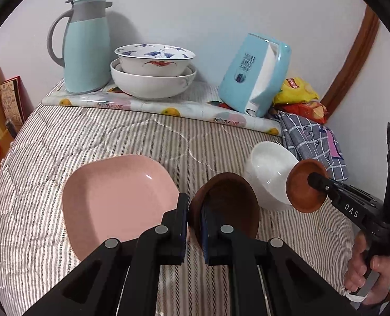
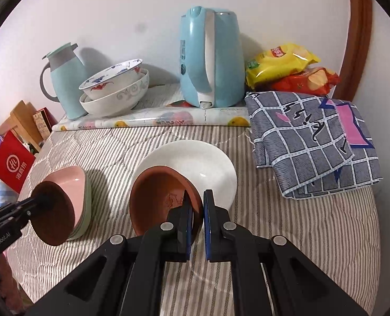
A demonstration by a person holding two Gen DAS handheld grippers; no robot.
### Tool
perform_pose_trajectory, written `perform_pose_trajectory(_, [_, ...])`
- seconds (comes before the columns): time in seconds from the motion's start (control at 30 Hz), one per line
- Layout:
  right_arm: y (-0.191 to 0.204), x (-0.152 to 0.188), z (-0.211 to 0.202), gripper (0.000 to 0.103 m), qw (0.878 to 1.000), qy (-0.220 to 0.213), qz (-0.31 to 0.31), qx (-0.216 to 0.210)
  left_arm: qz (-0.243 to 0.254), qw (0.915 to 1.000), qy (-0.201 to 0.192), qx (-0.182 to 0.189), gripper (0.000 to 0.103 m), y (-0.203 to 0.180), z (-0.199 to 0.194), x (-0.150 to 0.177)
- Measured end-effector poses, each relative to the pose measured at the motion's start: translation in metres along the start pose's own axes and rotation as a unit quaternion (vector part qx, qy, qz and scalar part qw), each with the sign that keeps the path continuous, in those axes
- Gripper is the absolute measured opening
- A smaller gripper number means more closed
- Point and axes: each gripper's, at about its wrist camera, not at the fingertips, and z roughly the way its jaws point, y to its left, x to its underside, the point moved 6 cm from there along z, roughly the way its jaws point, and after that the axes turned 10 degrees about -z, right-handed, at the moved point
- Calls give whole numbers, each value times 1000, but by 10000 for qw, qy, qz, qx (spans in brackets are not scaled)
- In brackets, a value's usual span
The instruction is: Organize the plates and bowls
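The left hand-held gripper (image 1: 194, 221) points steeply down over the striped surface (image 1: 116, 134), its jaws pinched on the rim of a dark brown bowl (image 1: 229, 205) that it holds tilted, clear of the cloth. Just to its left lies the pink plate (image 1: 116, 194) (from the right wrist view it sits on a stack with a pale green one beneath). Ahead and to the right of it stands the white bowl (image 1: 271, 168).

The right hand-held gripper (image 2: 197, 210) is tipped down at much the same angle, with a hand (image 1: 371, 271) wrapped around its grip at the lower right of the left wrist view. Its jaws are closed on the edge of a reddish-brown bowl (image 2: 158, 200), held up on its side. The white bowl (image 2: 203, 168) lies directly beyond its fingertips, partly behind the held bowl. Farther ahead, by the wall, two patterned bowls (image 2: 116, 89) are nested between a thermos jug (image 2: 66, 84) and a blue kettle (image 2: 210, 60)
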Motion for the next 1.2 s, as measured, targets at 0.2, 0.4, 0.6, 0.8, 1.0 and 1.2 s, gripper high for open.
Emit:
perform_pose_trajectory(0.2, [-2, -10, 15, 8, 9999, 89, -26, 43, -68, 10000, -23, 3, 9, 4, 7, -11])
perform_pose_trajectory(0.4, [-2, -17, 31, 8, 9997, 223, -99, 46, -164, 9999, 11, -10, 9, 9, 19, -18])
perform_pose_trajectory(0.6, [2, -18, 49, 8, 9990, 388, -200, 31, -224, 9997, 95, -32, 9, 13, 34, -23])
perform_pose_trajectory(0.8, [5, -15, 67, 8, 9978, 612, -267, -5, -256, 9996, 139, -29, 9, 15, 45, -27])
perform_pose_trajectory(1.0, [6, -12, 81, 8, 9964, 783, -322, -64, -252, 9995, 175, -21, 9, 16, 53, -31])
perform_pose_trajectory(1.2, [3, -14, 84, 8, 9960, 833, -308, -39, -236, 9995, 202, 4, 9, 15, 55, -32])
